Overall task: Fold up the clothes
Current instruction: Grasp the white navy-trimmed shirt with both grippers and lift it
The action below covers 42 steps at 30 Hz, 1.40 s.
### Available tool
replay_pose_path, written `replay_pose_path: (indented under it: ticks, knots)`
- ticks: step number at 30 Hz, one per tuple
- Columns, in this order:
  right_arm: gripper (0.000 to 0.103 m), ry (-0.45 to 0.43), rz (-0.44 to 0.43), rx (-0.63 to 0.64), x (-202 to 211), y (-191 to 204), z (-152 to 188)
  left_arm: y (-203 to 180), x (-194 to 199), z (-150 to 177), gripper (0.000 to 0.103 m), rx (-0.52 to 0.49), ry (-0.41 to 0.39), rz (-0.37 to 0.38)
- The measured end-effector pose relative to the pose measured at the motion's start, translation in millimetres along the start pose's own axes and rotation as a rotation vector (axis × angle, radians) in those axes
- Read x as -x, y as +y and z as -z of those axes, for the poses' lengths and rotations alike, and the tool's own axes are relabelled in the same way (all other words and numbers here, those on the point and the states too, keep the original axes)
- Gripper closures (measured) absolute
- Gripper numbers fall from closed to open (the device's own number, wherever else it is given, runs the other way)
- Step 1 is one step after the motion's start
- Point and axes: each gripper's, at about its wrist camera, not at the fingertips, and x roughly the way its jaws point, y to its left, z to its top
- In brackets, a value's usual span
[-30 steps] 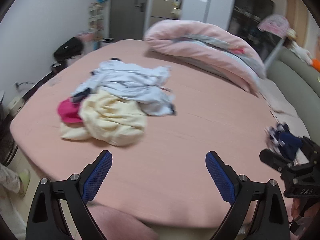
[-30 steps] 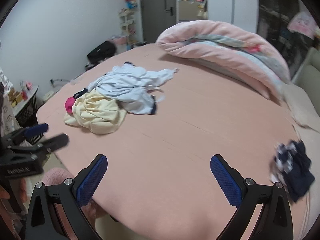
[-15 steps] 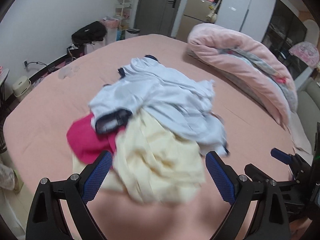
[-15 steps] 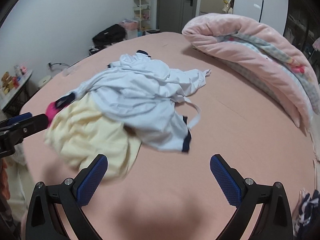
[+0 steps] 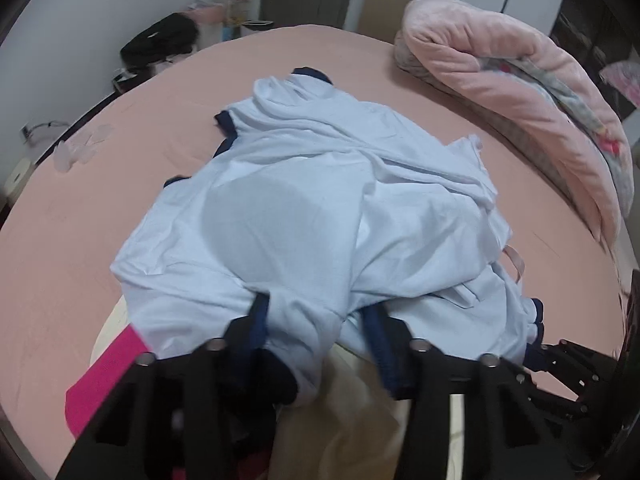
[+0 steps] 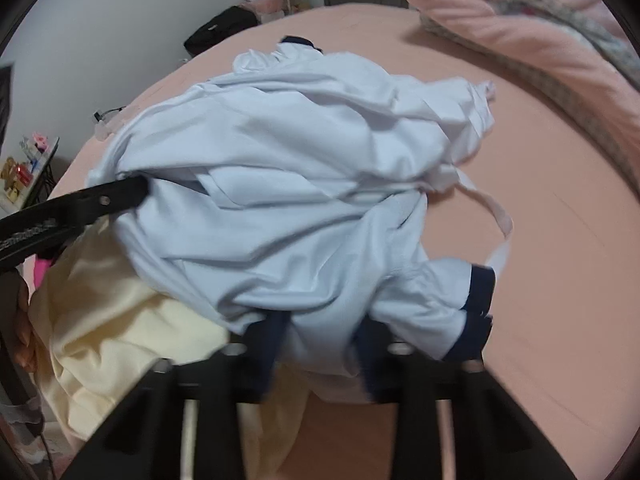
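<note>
Left tongs (image 5: pixel 316 332): the two fingers are sitting part-way apart, with a bunched fold of the pale blue garment (image 5: pixel 320 208) lying between the blue pads (image 5: pixel 258 320). Whether the pads are pressing the cloth cannot be told.

Right tongs (image 6: pixel 320 336): the fingers are likewise standing part-way apart around the near hem of the same garment, beside its navy cuff (image 6: pixel 478 312). Firm contact cannot be confirmed; the frame is blurred here.

The pale blue garment is lying crumpled in a heap, navy trim showing at its far collar. Under its near-left edge a cream garment (image 6: pixel 104 332) is spreading out, and a magenta garment (image 5: pixel 108 368) is showing just left of the cream one. In the right wrist view the left tongs are reaching in against the heap's left side.

All three garments are resting on the pink bed (image 5: pixel 80 208). Beyond the heap, to its far right, a rolled pink quilt (image 5: pixel 520 88) is lying along the bed's edge. Far left of the heap, off the bed, a black bag (image 5: pixel 160 40) is sitting against the wall.
</note>
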Motion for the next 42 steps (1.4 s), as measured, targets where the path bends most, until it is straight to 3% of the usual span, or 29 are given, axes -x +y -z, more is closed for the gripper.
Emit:
replay_pose_path:
  ticks: [1,5,9,13,16,18,24,26,27,28,29,30,32,36,42]
  knots:
    - [0.088,-0.014,0.005,0.008,3,2,-1,-2,7,-1,0.090,-0.013,-0.014,-0.007]
    - [0.092,-0.106,0.020,-0.023,36,-8,-3,-9,50,-5,0.096,-0.055,-0.087,-0.016]
    - [0.102,-0.212,0.094,-0.020,83,-18,1,-36,93,-3,0.099,-0.100,-0.130,0.055]
    - [0.103,-0.308,0.163,-0.047,140,-39,16,-91,142,24,0.100,-0.207,-0.166,0.189]
    - [0.103,-0.266,0.104,-0.113,168,-64,37,-130,163,51,0.100,-0.250,-0.174,0.249]
    - [0.103,-0.207,0.019,-0.154,174,-74,55,-140,162,64,0.100,-0.247,-0.176,0.214]
    - [0.097,-0.088,0.073,-0.085,161,-68,90,-108,128,71,0.099,-0.129,-0.098,0.149]
    - [0.085,-0.065,0.065,-0.091,152,-65,91,-89,123,69,0.096,-0.080,-0.109,0.128]
    - [0.068,-0.065,0.065,-0.089,148,-63,90,-80,121,69,0.088,-0.055,-0.116,0.118]
    - [0.053,-0.066,0.062,-0.085,145,-60,88,-70,119,68,0.070,-0.031,-0.123,0.108]
    - [0.050,-0.067,0.059,-0.081,141,-57,86,-61,117,67,0.057,-0.006,-0.129,0.098]
    - [0.048,-0.058,0.056,-0.080,136,-54,82,-51,114,66,0.036,0.019,-0.136,0.087]
    - [0.048,-0.041,0.050,-0.078,124,-46,74,-35,108,61,0.033,0.057,-0.144,0.074]
    - [0.043,-0.017,0.063,-0.043,89,-30,51,-20,81,41,0.033,0.032,-0.146,0.040]
    - [0.040,0.071,0.079,-0.049,16,-22,22,-24,33,17,0.033,0.011,-0.064,0.072]
